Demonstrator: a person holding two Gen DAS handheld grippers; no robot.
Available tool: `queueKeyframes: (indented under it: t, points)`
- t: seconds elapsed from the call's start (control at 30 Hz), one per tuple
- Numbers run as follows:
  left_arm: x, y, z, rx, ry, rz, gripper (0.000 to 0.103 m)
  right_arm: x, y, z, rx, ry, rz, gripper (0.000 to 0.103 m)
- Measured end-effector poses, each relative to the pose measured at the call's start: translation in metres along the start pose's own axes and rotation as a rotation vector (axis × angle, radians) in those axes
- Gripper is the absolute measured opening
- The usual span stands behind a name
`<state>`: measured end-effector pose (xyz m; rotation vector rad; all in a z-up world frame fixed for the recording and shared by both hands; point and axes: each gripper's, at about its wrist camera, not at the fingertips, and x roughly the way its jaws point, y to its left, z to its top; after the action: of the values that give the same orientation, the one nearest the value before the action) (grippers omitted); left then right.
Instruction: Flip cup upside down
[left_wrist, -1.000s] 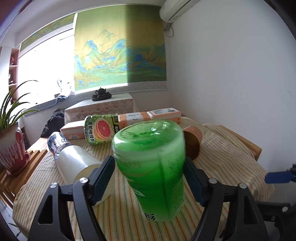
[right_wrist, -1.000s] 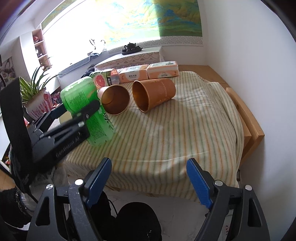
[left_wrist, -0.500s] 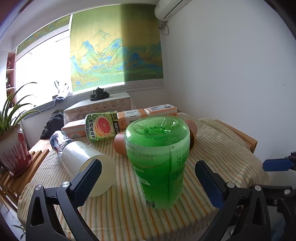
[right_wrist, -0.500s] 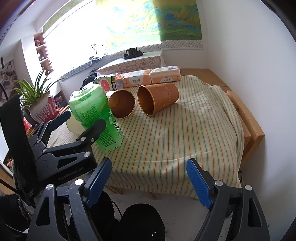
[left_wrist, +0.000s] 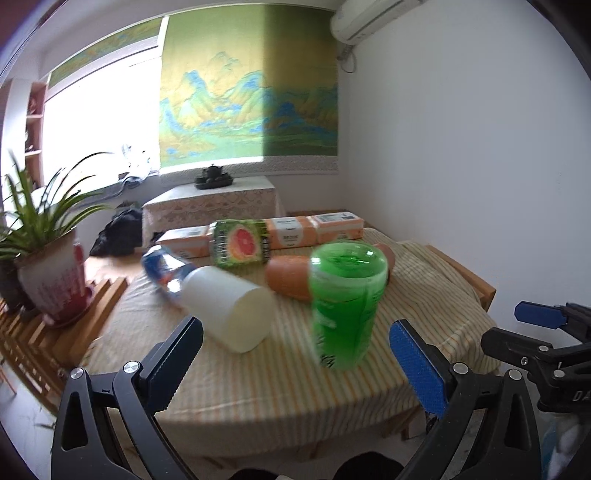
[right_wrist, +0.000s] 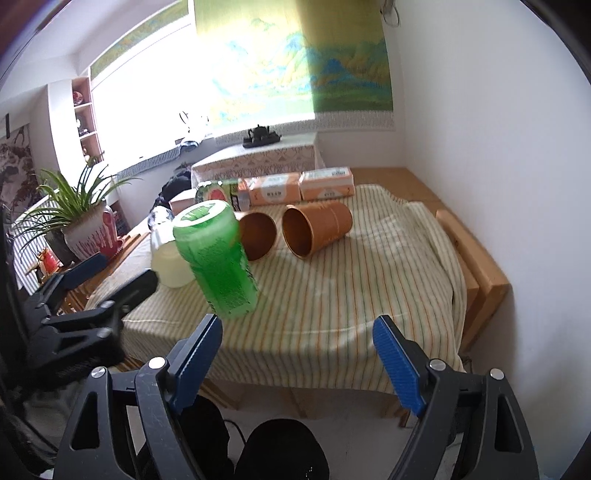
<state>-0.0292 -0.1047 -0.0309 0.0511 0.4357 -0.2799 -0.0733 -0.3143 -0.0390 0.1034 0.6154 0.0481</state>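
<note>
Our left gripper (left_wrist: 295, 365) has its jaws spread wide and holds nothing; the right gripper (right_wrist: 297, 360) likewise, jaws wide, hanging off the near edge of the counter (right_wrist: 369, 295). Just ahead of the left jaws, apart from them, stands the green cup (left_wrist: 345, 304), translucent plastic, its closed base uppermost and its mouth apparently down on the cloth, so we judge the flip already made; the right view shows it leaning a little, though fisheye and blur may account for that. We judge it light, fairly stiff, smooth enough to slip under a weak pinch; hold would be across the mid-body where the wall runs straight, not at the rounded top. Just beside it on its left a white cup (left_wrist: 231, 308) lies on its side; behind, two brown paper cups (right_wrist: 314, 230) also lie on their sides, mouths toward us. Farther back: a grapefruit-label bottle (left_wrist: 240, 242), orange boxes (left_wrist: 317, 230), a clear bottle (left_wrist: 162, 267). The counter wears a soft striped cloth (right_wrist: 351, 280), loose and rumpled at the right edge, poor footing for a narrow rim. Beyond: potted plant (left_wrist: 48, 258), bright window, landscape hanging (left_wrist: 251, 96), white wall.
</note>
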Motion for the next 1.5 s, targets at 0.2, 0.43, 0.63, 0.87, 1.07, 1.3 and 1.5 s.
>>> queueKeyframes:
  t: [0.2, 0.43, 0.63, 0.87, 1.07, 1.3, 1.5]
  points:
    - [-0.043, 0.034, 0.009, -0.052, 0.014, 0.072, 0.102, -0.024, 0.026, -0.003, -0.025, -0.093, -0.033, 0.090]
    - [-0.083, 0.061, 0.013, -0.080, 0.007, 0.148, 0.102, -0.046, 0.044, -0.011, -0.011, -0.173, -0.079, 0.099]
    - [-0.103, 0.070, 0.008, -0.113, 0.005, 0.162, 0.102, -0.063, 0.053, -0.020, -0.008, -0.235, -0.154, 0.102]
    - [-0.104, 0.072, 0.001, -0.119, 0.015, 0.183, 0.102, -0.069, 0.057, -0.023, -0.009, -0.242, -0.160, 0.102]
    - [-0.097, 0.070, 0.000, -0.112, 0.023, 0.193, 0.102, -0.070, 0.058, -0.022, -0.016, -0.242, -0.156, 0.102]
    - [-0.095, 0.068, 0.000, -0.103, 0.012, 0.204, 0.102, -0.066, 0.059, -0.022, -0.013, -0.232, -0.150, 0.102]
    - [-0.095, 0.063, 0.002, -0.094, -0.002, 0.205, 0.102, -0.064, 0.058, -0.020, -0.011, -0.231, -0.148, 0.102]
